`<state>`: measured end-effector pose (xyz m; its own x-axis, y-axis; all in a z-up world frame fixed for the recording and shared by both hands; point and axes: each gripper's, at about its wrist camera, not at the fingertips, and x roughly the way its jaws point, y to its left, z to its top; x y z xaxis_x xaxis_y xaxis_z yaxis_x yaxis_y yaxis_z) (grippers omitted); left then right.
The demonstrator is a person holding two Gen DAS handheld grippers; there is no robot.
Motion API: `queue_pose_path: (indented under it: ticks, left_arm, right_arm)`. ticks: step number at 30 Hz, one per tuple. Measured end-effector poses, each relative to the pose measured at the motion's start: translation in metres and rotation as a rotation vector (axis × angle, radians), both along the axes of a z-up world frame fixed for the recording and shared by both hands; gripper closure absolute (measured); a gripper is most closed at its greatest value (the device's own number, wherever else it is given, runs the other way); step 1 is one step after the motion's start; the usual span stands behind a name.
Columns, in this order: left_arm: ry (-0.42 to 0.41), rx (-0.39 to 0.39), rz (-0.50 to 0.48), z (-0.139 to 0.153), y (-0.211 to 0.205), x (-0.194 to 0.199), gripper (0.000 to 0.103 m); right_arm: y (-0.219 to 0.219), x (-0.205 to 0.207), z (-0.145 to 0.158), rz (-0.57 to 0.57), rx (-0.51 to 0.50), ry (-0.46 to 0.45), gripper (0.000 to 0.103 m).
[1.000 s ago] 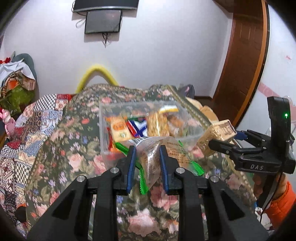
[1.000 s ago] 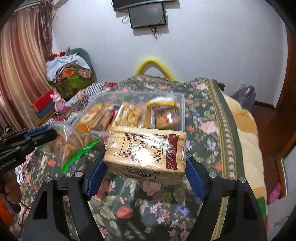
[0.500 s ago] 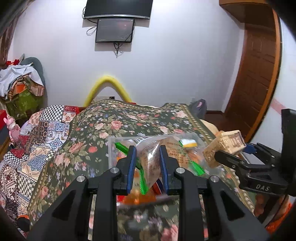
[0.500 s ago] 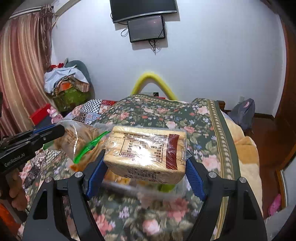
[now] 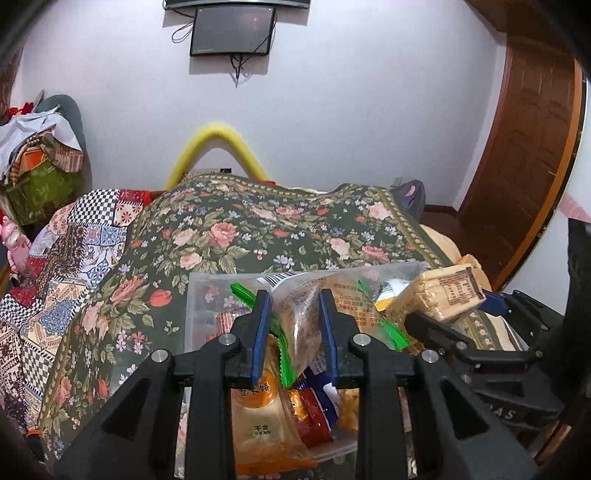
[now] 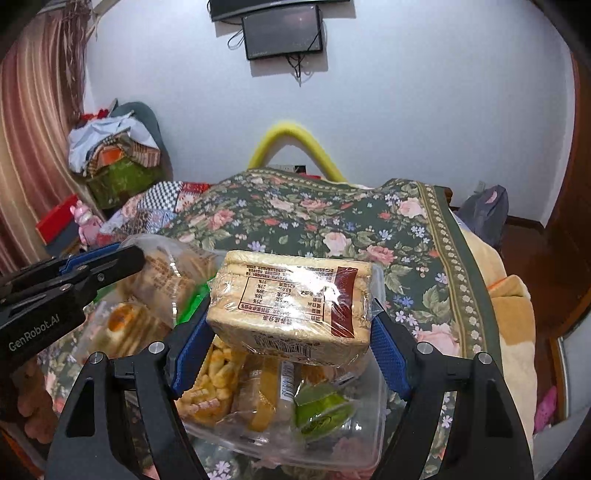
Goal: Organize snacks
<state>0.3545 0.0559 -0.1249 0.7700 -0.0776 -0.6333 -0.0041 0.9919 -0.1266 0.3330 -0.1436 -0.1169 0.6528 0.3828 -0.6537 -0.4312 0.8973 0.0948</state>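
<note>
My left gripper (image 5: 295,310) is shut on a clear snack bag with green edges (image 5: 301,325); it also shows in the right wrist view (image 6: 166,269). My right gripper (image 6: 290,334) is shut on a tan cracker pack (image 6: 291,306), also visible at the right of the left wrist view (image 5: 439,295). Both are held just above a clear plastic bin (image 6: 375,435) full of wrapped snacks (image 5: 258,417), which sits on the floral bedspread (image 5: 236,229).
A patchwork quilt (image 5: 55,266) lies left of the floral spread. A pile of clothes (image 6: 110,155) stands at the far left, a yellow foam arch (image 5: 218,147) and wall screen (image 5: 232,31) behind, and a wooden door (image 5: 528,166) at right.
Both grippers have moved forward over the bin with their snacks still held; the bin has slid from the middle of the views to just beneath the fingers.
</note>
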Motion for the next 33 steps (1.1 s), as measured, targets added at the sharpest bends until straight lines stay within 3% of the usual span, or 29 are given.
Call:
queue_pose_path:
  ticks: [6, 10, 23, 27, 33]
  left_arm:
    - [0.017, -0.086, -0.014, 0.002, 0.008, -0.009, 0.065]
    - [-0.01, -0.051, -0.019, 0.017, 0.006, -0.027, 0.065]
    - [-0.23, -0.027, -0.045, 0.117, -0.002, -0.149, 0.065]
    - [-0.306, -0.008, -0.046, 0.141, -0.008, -0.188, 0.047]
    - [-0.384, 0.038, -0.033, 0.159, -0.02, -0.235, 0.031]
  right_arm:
    - [-0.011, -0.004, 0.007, 0.001, 0.014, 0.013, 0.024]
    - [-0.018, -0.014, 0.019, -0.003, 0.021, 0.001, 0.023]
    - [-0.041, -0.111, 0.118, 0.028, 0.09, -0.206, 0.023]
    - [-0.051, -0.147, 0.147, 0.039, 0.143, -0.271, 0.02]
    - [-0.058, -0.189, 0.165, 0.042, 0.184, -0.335, 0.014]
